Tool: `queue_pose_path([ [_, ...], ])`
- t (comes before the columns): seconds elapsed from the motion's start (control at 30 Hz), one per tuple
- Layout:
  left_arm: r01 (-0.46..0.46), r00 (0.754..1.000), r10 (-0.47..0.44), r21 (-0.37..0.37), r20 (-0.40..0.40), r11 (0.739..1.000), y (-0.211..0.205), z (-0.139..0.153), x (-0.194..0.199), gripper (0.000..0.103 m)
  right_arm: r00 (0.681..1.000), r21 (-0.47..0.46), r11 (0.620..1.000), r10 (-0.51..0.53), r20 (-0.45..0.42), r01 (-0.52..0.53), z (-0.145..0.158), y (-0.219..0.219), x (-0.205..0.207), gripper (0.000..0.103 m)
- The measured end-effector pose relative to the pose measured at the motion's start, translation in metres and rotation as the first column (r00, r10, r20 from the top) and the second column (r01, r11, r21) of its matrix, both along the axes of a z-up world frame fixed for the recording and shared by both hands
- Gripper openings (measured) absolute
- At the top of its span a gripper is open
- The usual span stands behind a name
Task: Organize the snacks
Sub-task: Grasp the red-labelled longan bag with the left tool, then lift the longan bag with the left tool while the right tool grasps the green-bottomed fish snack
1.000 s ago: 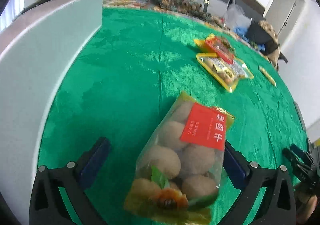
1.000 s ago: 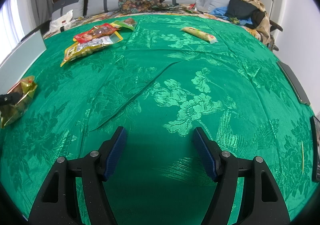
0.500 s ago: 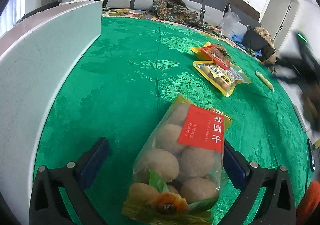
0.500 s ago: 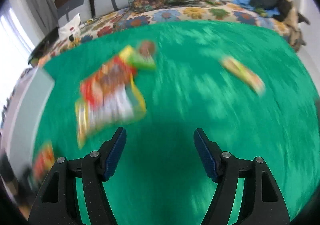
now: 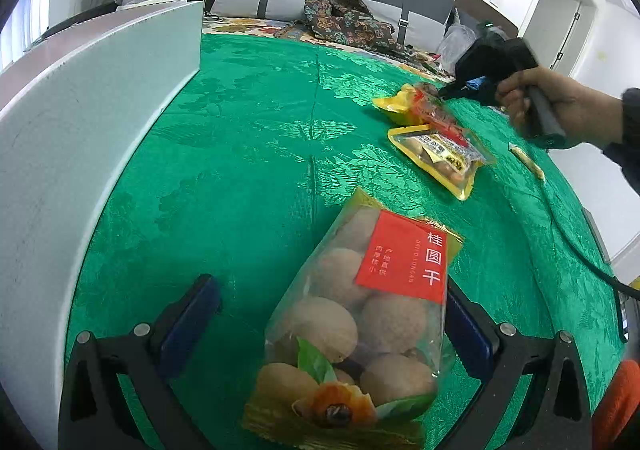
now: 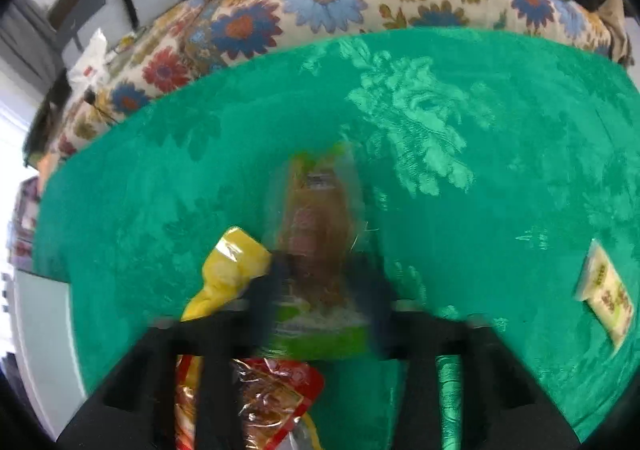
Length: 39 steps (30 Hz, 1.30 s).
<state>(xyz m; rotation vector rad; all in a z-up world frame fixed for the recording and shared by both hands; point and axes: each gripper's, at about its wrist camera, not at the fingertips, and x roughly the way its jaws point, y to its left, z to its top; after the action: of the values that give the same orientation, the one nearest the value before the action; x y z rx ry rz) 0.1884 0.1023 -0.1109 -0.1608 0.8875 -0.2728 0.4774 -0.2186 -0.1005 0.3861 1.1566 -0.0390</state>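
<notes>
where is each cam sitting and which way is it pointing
Left wrist: on the left gripper, low over the green cloth, facing the sofa; its open fingers flank a longan bag, and the right hand shows.
Right wrist: on the right gripper, tilted down at the cloth; its blurred fingers sit round a green pouch.
Both share the cloth and the yellow pack.

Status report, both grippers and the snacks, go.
Left gripper open around longan bag. Right gripper closing on green-edged packet, blurred. Red packet beneath. Nothing blocking.
</notes>
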Motion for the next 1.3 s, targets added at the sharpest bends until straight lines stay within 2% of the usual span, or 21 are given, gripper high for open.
queue_pose_path([
  [0.03,0.000,1.000,0.000,0.002,0.000,1.000,0.000,0.000,0.000,0.103,1.000,0.055,0.998,-0.005,0.029,0.003,0.008,-0.006,-0.006,0.002],
  [0.17,0.000,1.000,0.000,0.009,-0.002,1.000,-0.002,0.000,0.000,0.103,0.999,0.051,0.998,0.025,0.033,-0.026,0.034,-0.019,-0.034,0.002],
  [0.27,0.000,1.000,0.000,0.013,-0.002,1.000,-0.003,0.000,0.001,0.103,0.997,0.004,0.997,0.072,0.020,-0.072,0.055,-0.023,-0.064,0.003],
  [0.33,0.000,1.000,0.000,0.012,-0.002,1.000,-0.003,0.000,0.001,0.103,0.997,-0.023,0.996,0.082,0.008,-0.082,0.062,-0.023,-0.073,0.013],
  [0.37,0.000,1.000,0.000,0.013,-0.003,1.000,-0.003,0.000,0.001,0.103,0.997,-0.036,0.996,0.082,0.007,-0.082,0.065,-0.024,-0.077,0.023],
  [0.4,0.000,1.000,0.000,0.013,-0.002,1.000,-0.003,0.000,0.001,0.103,0.997,-0.048,0.996,0.080,0.017,-0.079,0.068,-0.025,-0.078,0.052],
  [0.43,0.000,1.000,0.000,0.013,-0.003,1.000,-0.003,0.000,0.001,0.103,0.997,-0.063,0.995,0.075,0.036,-0.072,0.070,-0.024,-0.075,0.060],
  [0.5,0.000,1.000,0.000,0.013,-0.003,1.000,-0.003,0.000,0.001,0.103,0.995,-0.093,0.994,0.064,0.073,-0.057,0.071,-0.020,-0.066,0.060],
  [0.63,0.000,1.000,0.000,0.013,-0.003,1.000,-0.003,0.000,0.001,0.103,0.996,-0.086,0.996,0.020,0.085,-0.013,0.053,-0.010,-0.030,0.060],
  [0.8,0.000,1.000,0.000,0.013,-0.003,1.000,-0.003,0.000,0.002,0.103,1.000,-0.186,0.983,0.002,0.024,0.002,0.011,0.009,0.023,0.059],
  [0.9,0.000,1.000,0.000,0.013,-0.003,1.000,-0.003,0.000,0.001,0.103,0.999,-0.219,0.975,0.023,-0.029,-0.029,-0.012,0.018,0.040,0.065],
  [0.93,0.000,1.000,0.000,0.013,-0.003,1.000,-0.003,0.000,0.002,0.103,0.999,-0.238,0.970,0.049,-0.022,-0.052,-0.012,0.023,0.041,0.052],
  [0.97,0.000,1.000,0.001,0.013,-0.003,1.000,-0.003,-0.001,0.002,0.103,0.996,-0.278,0.957,0.083,-0.028,-0.087,-0.010,0.028,0.040,0.050],
  [1.0,0.000,1.000,0.001,0.012,-0.003,1.000,-0.002,-0.001,0.002,0.103,0.995,-0.288,0.952,0.100,-0.027,-0.104,-0.007,0.029,0.038,0.041],
  [1.1,-0.001,1.000,0.001,0.014,-0.003,1.000,-0.002,-0.001,0.002,0.103,0.997,-0.181,0.980,0.079,-0.003,-0.079,0.011,0.013,0.025,0.030],
  [1.17,-0.001,1.000,0.001,0.015,-0.003,1.000,-0.002,0.000,0.002,0.103,0.996,-0.156,0.985,0.084,0.029,-0.079,0.032,0.004,0.009,0.029],
  [1.23,-0.001,1.000,0.001,0.015,-0.004,1.000,-0.002,0.000,0.002,0.103,0.993,-0.149,0.982,0.118,0.027,-0.113,0.048,0.000,-0.011,0.029],
  [1.3,-0.001,1.000,0.001,0.013,-0.003,1.000,-0.002,0.000,0.002,0.103,0.990,-0.102,0.985,0.140,0.029,-0.136,0.067,-0.009,-0.044,0.029],
])
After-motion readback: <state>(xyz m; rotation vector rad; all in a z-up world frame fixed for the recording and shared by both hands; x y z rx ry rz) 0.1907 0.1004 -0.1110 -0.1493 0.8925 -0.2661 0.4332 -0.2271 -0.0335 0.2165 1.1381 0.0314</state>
